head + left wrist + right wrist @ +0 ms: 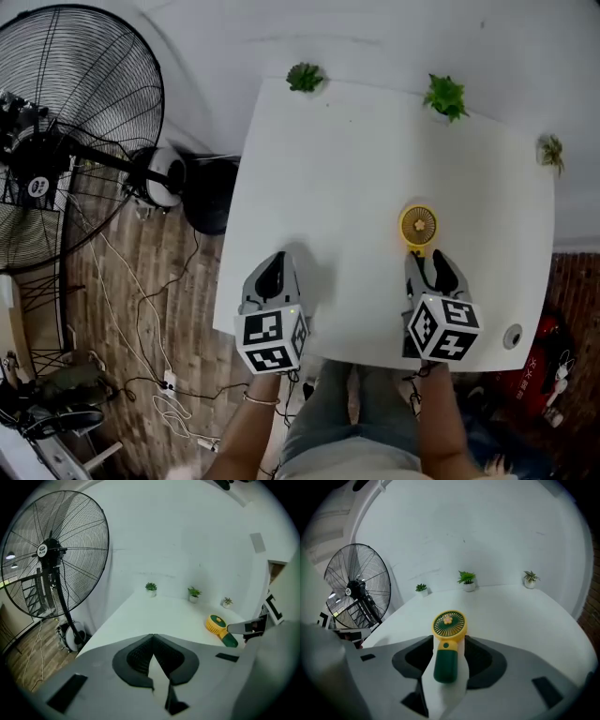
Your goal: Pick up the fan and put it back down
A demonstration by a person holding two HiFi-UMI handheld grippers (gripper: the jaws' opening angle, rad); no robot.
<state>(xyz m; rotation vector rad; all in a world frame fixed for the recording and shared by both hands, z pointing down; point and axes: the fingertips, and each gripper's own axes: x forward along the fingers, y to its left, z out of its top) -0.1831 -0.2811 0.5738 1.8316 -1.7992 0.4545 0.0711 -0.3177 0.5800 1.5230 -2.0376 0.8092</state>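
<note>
Handheld fan (pixel 418 226) lies flat on the white table (pixel 375 159) in the head view, its yellow head just ahead of the right gripper (pixel 431 269) and its handle running back between those jaws. The left gripper (pixel 272 274) sits well to the left of it, over the table's near edge.

Left gripper view: I record the jaws closed, tips meeting, nothing between them. The fan (pixel 216 624) lies far off to their right. A pedestal fan (pixel 51 550) stands on the floor to their left.

Right gripper view: the jaws of the right gripper (pixel 448 640) stand narrowly apart, flanking the green handle. The fan (pixel 449 623) rests on the table, head beyond the tips.
</note>
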